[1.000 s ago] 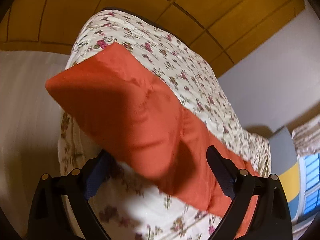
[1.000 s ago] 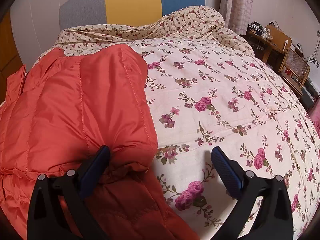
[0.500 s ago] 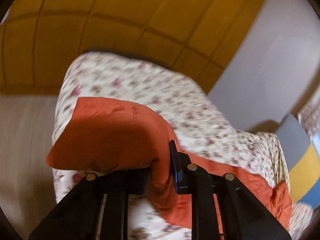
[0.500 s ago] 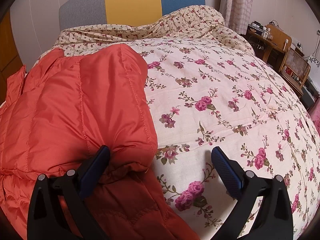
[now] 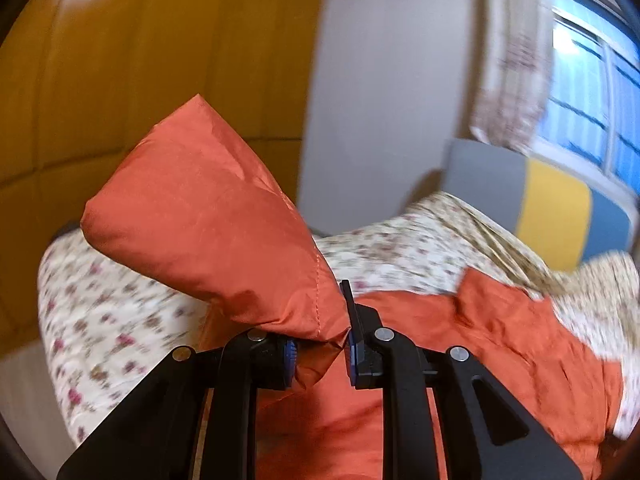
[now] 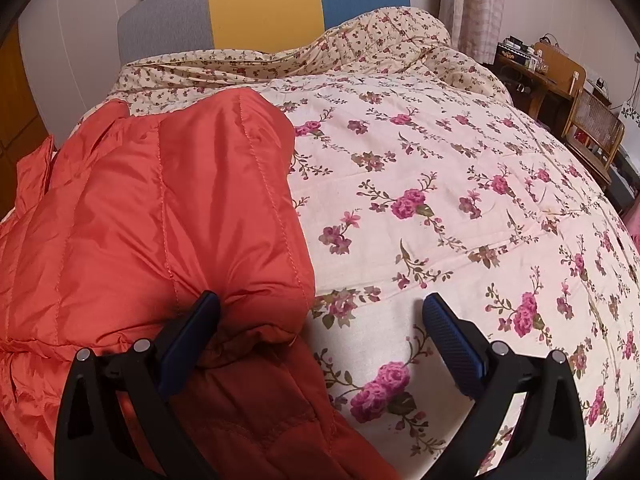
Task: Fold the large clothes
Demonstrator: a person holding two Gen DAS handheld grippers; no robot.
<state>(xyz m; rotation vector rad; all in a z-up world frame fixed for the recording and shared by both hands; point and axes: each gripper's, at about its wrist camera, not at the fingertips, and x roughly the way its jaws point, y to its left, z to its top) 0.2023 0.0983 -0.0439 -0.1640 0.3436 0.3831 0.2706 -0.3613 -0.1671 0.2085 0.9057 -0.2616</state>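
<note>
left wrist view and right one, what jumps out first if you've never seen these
The orange padded jacket stands out at once, spread over the left side of the flowered quilt. In the left wrist view the left gripper is shut on a fold of it, lifted off the bed. The right gripper is open, its left finger touching the jacket; behind the bed stands a grey, yellow and blue headboard.

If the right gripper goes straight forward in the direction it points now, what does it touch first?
Most likely the floral quilt, just beside the edge of the orange jacket. The right gripper is open and points down at the bed; its left finger is already at the jacket, though depth is unclear.
</note>
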